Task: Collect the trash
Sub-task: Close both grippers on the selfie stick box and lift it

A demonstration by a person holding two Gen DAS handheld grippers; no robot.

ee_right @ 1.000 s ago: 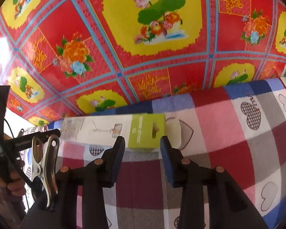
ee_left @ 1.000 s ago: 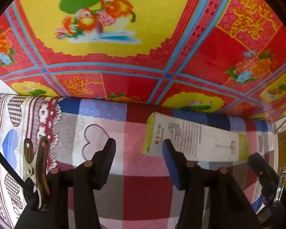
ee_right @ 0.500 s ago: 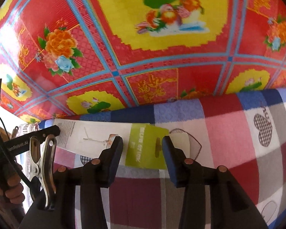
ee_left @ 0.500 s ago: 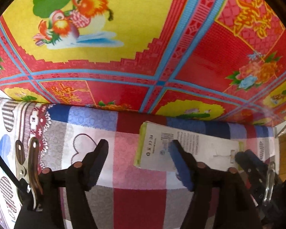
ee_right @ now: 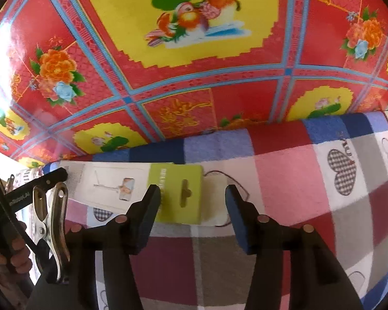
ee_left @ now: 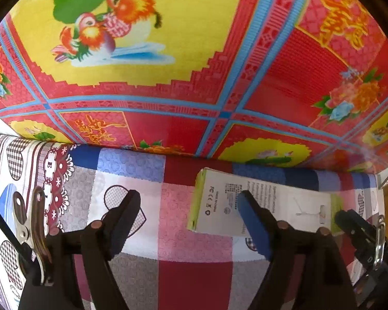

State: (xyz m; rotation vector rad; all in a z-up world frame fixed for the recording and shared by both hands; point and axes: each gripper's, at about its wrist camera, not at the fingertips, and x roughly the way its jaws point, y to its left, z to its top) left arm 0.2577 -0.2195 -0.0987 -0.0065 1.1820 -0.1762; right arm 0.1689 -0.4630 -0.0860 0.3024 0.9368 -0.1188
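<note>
Our left gripper (ee_left: 188,219), jaws just spread wide and holding nothing, sits at the near end of the long box (ee_left: 261,204), which lies along the checked cloth's (ee_left: 132,160) far edge. From the right, our gripper (ee_right: 192,211) has been opening too, straddling the box's (ee_right: 132,183) green hang-tab end (nothing blocks it), so the right is nearer.

I'm holding my black two-finger left gripper (ee_left: 187,222) wide apart and my right gripper (ee_right: 192,214) parted, both jaws just opening.
</note>
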